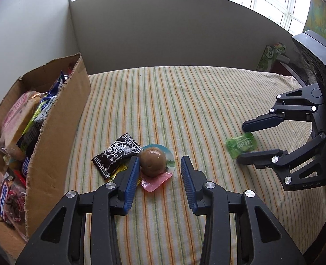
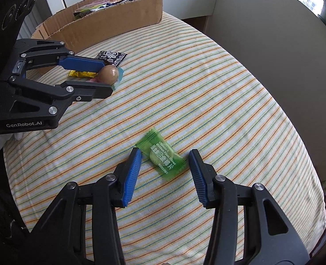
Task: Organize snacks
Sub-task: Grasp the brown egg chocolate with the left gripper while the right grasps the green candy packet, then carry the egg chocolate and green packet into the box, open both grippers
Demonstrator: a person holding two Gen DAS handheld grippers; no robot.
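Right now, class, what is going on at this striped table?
A person is sorting snacks with two handheld grippers. The left gripper straddles a brown jelly cup, the right gripper straddles a green candy packet; neither is clamped yet. A cardboard box already holds snacks. A black sachet waits beside the cup.

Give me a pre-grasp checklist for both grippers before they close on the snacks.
1. Left gripper straddles the brown jelly cup: ok.
2. Left pads pressing the cup: not ok, right-side gap remains.
3. Right gripper straddles the green candy packet: ok.
4. Right pads gripping the packet: not ok, not yet pressing.
5. Black wrapper clear of the left fingers: cannot tell.
6. Cardboard box open for drop-off: ok.
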